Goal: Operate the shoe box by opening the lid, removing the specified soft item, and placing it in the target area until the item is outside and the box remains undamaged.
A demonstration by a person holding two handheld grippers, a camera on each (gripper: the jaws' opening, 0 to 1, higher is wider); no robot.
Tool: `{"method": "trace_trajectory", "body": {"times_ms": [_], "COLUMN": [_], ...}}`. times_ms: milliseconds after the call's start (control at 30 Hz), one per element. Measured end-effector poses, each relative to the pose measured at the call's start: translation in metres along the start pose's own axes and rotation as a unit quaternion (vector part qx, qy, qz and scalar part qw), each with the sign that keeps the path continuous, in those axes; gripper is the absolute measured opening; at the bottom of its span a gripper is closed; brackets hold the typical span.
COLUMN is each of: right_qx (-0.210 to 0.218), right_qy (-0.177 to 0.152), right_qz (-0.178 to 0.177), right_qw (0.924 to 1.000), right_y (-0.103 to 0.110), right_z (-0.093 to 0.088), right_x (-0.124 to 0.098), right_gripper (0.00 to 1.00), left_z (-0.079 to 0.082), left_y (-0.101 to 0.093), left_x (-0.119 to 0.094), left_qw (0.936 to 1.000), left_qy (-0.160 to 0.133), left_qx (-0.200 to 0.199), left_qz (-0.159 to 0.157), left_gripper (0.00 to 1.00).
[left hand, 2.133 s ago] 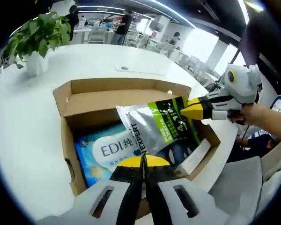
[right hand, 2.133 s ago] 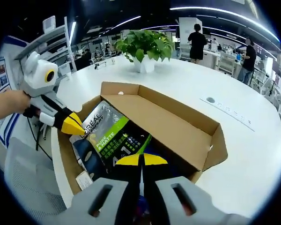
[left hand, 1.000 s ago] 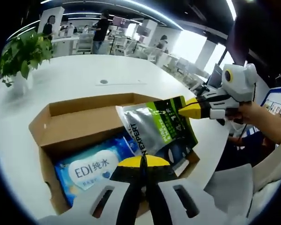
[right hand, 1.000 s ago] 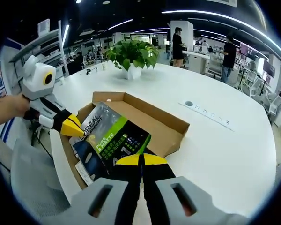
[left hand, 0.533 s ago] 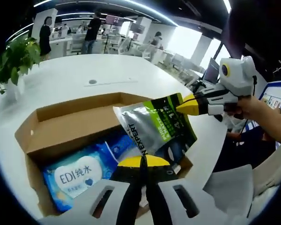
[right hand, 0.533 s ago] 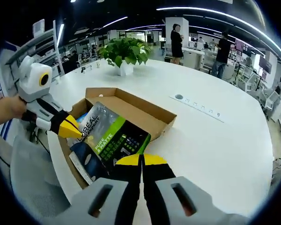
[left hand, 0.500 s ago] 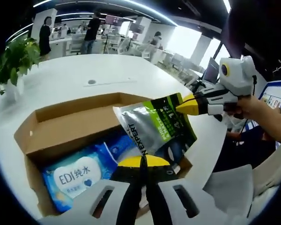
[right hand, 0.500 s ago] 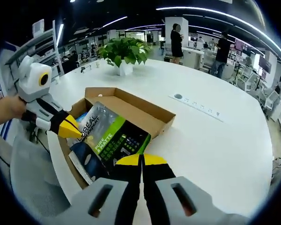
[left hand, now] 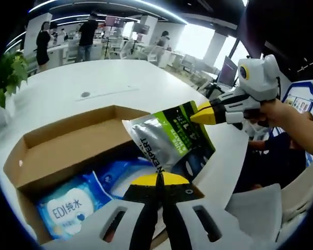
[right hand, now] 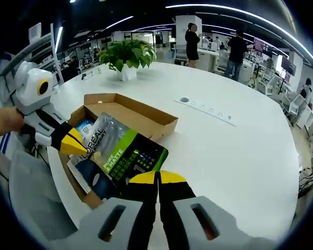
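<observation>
At frame centre, the silver-green pouch (left hand: 169, 140) is being gripped by both clamped grippers, left gripper (left hand: 159, 179) and right gripper (right hand: 157, 179), above the open cardboard box (right hand: 126, 110).

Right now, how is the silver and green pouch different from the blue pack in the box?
The pouch is silver and green, held up by both grippers; the blue pack lies flat inside the box. The pouch tilts in the air, and the pack rests untouched. Both look soft.

potted plant (right hand: 124, 56) on white table (right hand: 240, 151), people standing behind, power strip (right hand: 207, 110)
</observation>
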State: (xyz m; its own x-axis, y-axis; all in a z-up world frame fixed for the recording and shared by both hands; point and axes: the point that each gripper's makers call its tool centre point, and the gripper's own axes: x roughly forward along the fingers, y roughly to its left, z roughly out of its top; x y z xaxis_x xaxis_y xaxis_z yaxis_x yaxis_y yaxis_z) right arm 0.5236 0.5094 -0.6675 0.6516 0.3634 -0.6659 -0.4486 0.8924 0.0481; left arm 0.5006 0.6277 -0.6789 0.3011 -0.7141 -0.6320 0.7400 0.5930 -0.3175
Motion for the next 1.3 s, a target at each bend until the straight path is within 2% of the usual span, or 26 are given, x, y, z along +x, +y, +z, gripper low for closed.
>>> {"method": "trace_trajectory", "body": {"times_ms": [500,733,967,1133,1267,1300], "right_qx": [0.012,0.017,0.019,0.018,0.020,0.020], "right_qy": [0.009,0.015,0.022,0.027,0.033,0.035], "right_qz": [-0.027,-0.038,-0.046,-0.048,-0.051,-0.052], "right_qw": [0.9995,0.9990,0.9985,0.9983,0.9980,0.9978], "right_y": [-0.039,-0.057,-0.068,-0.074,-0.079,-0.079], "right_z": [-0.013,-0.017,-0.024,-0.028,-0.033,-0.034], "right_x": [-0.023,-0.027,-0.021,-0.011,-0.001,0.001], "right_gripper": [0.00,0.00,0.00,0.00,0.00,0.00], "left_z": [0.015,0.022,0.029,0.031,0.031,0.029], "left_y": [-0.035,-0.045,-0.043,-0.035,-0.030,-0.029], "left_x": [0.029,0.042,0.054,0.062,0.070,0.071], "left_qw": [0.9991,0.9984,0.9981,0.9975,0.9953,0.9932], "left_qy": [0.007,0.011,0.019,0.032,0.050,0.059], "left_qx": [0.023,0.031,0.037,0.052,0.079,0.097], "left_qz": [-0.036,-0.046,-0.046,-0.036,-0.027,-0.024], "left_gripper": [0.00,0.00,0.00,0.00,0.00,0.00]}}
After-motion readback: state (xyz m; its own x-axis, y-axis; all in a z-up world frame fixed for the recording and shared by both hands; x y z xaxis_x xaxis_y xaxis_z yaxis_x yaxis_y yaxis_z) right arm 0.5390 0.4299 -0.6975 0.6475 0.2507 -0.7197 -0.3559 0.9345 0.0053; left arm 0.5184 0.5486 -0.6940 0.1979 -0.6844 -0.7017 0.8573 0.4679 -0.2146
